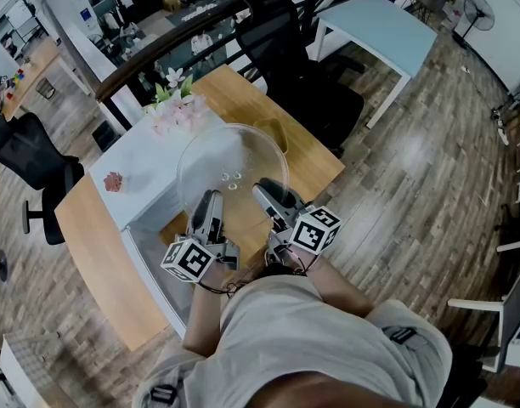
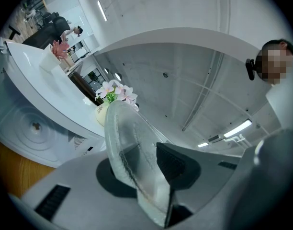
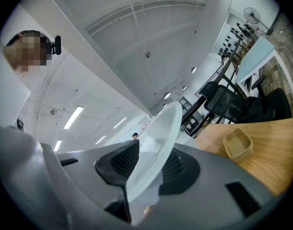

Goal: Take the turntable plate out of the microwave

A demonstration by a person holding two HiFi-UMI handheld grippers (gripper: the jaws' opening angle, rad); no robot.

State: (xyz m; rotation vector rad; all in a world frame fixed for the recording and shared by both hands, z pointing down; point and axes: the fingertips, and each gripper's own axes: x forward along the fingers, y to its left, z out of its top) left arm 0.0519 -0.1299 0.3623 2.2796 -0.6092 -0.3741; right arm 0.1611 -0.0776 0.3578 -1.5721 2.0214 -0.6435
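The clear glass turntable plate [image 1: 230, 164] is held up level over the wooden table, in front of the white microwave [image 1: 141, 164]. My left gripper [image 1: 211, 201] is shut on its near rim on the left side, and my right gripper [image 1: 264, 192] is shut on the near rim on the right. In the left gripper view the plate [image 2: 129, 138] runs edge-on between the dark pads [image 2: 173, 159] of the left gripper [image 2: 146, 169]. In the right gripper view the plate [image 3: 161, 135] sits the same way in the right gripper [image 3: 146, 169]. The microwave's cavity [image 2: 36, 126] shows at the left.
Pink flowers in a vase [image 1: 177, 100] stand on the microwave, with a small red thing [image 1: 113, 181] beside them. A tan tray [image 3: 238, 143] lies on the wooden table [image 1: 315, 168]. Black office chairs [image 1: 298, 58] stand beyond the table, and another [image 1: 31, 164] at the left.
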